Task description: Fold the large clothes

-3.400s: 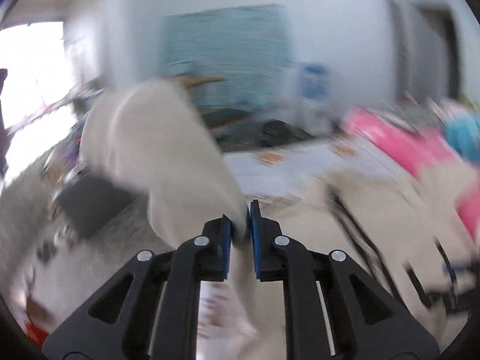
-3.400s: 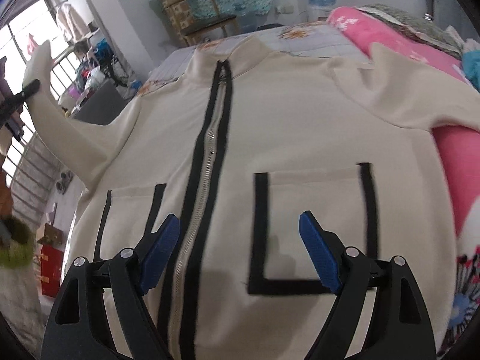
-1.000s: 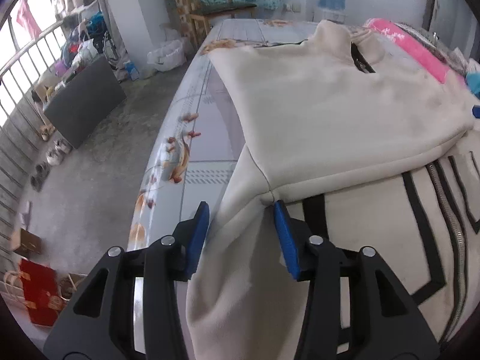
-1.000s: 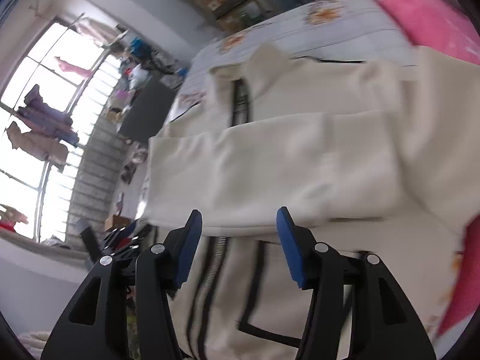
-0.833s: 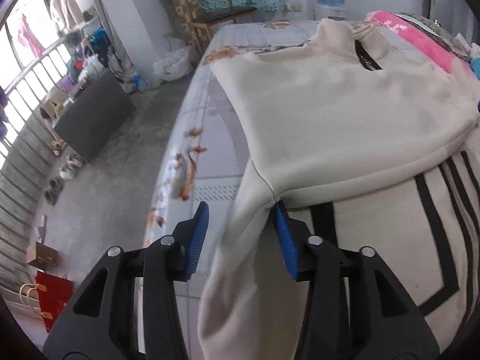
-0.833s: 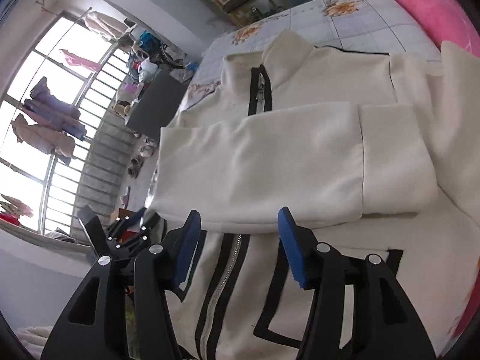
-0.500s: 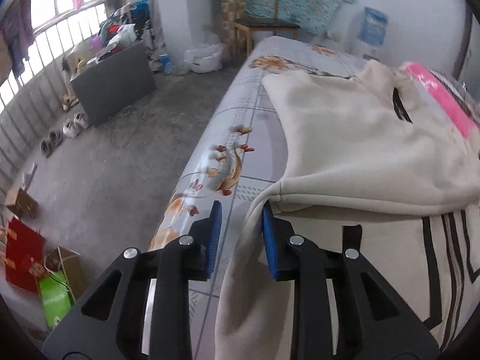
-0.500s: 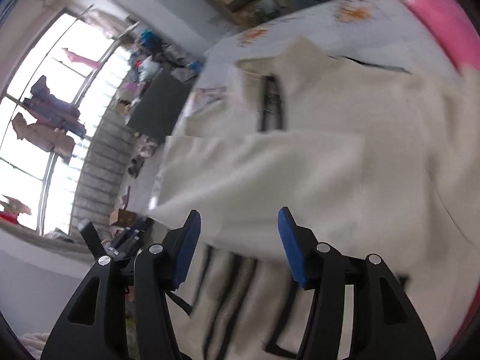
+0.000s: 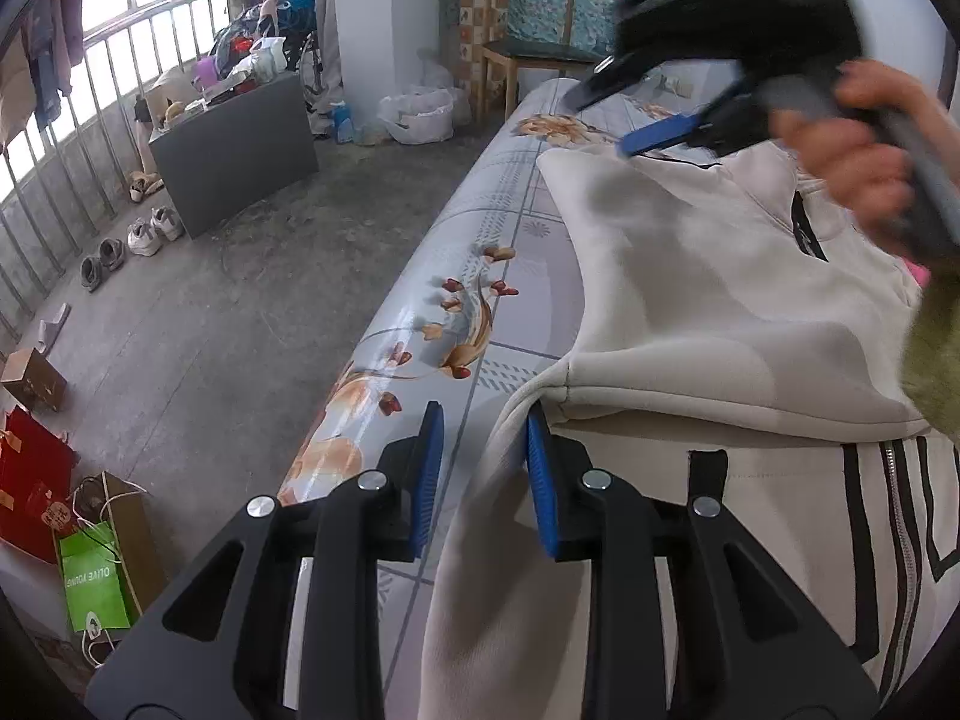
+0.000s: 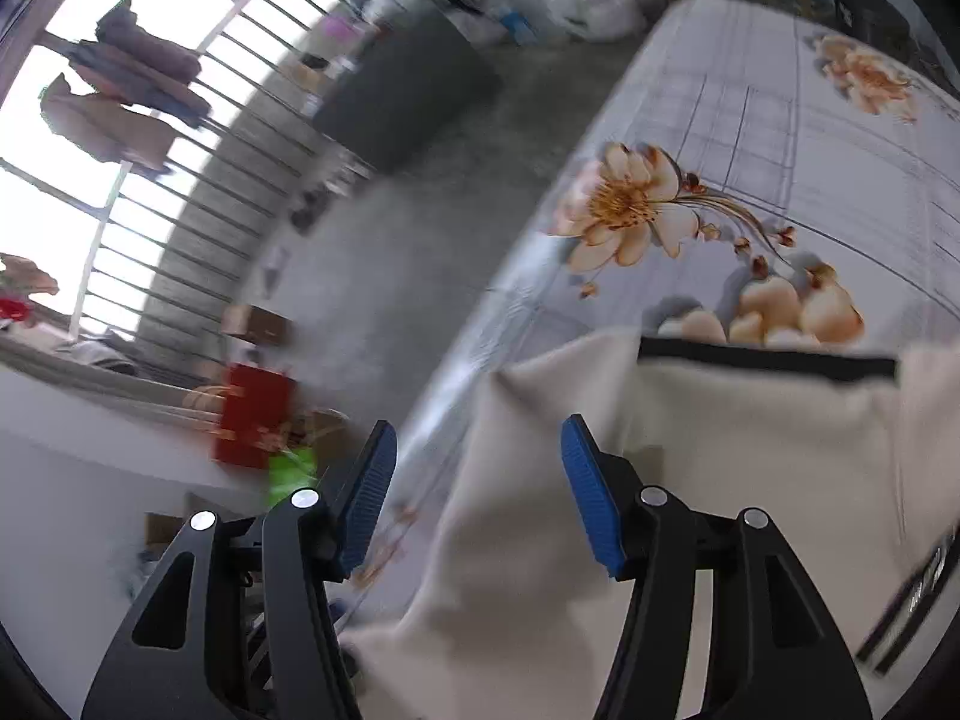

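The cream jacket (image 9: 708, 276) is soft and thick, with black stripes, lying on the flowery bed sheet (image 9: 456, 276) at the right of the frame. My left gripper (image 9: 483, 462) has just been closing; its blue ridged pads sit partly apart around the jacket's edge, not squeezing. My right gripper (image 10: 477, 498) is open and empty over the jacket's corner. Only the left view shows my hand (image 9: 858, 168).

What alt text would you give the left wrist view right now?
The left gripper, jaws partly open, straddles the side edge of a cream zip jacket spread on a floral bed sheet, one sleeve folded across its chest. The right gripper, in a person's hand, hovers blurred near the collar.
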{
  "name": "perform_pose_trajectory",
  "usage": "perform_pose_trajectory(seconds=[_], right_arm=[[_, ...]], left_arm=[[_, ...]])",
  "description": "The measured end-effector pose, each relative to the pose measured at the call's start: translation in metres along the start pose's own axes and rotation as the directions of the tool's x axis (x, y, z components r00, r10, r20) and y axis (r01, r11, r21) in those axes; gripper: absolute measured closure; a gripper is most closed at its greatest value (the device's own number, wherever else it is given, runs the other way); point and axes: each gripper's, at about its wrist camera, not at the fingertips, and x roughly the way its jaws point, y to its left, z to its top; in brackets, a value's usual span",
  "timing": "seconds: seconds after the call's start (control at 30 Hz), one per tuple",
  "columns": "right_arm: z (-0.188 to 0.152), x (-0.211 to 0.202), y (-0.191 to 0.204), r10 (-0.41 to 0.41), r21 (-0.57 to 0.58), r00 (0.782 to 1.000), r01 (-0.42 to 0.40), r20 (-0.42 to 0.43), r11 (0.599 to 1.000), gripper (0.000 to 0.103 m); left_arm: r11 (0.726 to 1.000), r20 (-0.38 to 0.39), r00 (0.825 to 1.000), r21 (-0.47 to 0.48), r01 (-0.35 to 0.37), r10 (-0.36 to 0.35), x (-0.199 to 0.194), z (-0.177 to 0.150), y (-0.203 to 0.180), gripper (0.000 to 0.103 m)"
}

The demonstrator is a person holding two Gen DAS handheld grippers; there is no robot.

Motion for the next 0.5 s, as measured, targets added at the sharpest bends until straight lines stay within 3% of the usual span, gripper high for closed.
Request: perform_pose_trajectory(seconds=[0.13,0.2,0.27,0.5], right_arm=[[0.008,0.027,0.0,-0.087,-0.039,0.992,0.083,-0.087,0.996,0.058],[0.003,0.026,0.007,-0.085,-0.084,0.99,0.075,-0.115,0.994,0.081],[0.003,0.025,0.013,-0.079,-0.104,0.988,0.065,-0.132,0.992,0.095],[0.022,0.019,0.039,-0.071,-0.164,0.997,0.064,-0.042,0.984,0.097]], left_arm=[[1.0,0.006,1.0,-0.008,0.006,-0.006,0.0,-0.001,0.002,0.076],[1.0,0.009,1.0,-0.014,0.012,-0.012,-0.001,-0.002,0.004,0.076],[1.0,0.005,1.0,-0.016,0.018,-0.018,-0.001,-0.003,0.004,0.078],[1.0,-0.027,1.0,-0.019,0.006,-0.006,-0.006,-0.005,0.007,0.087]])
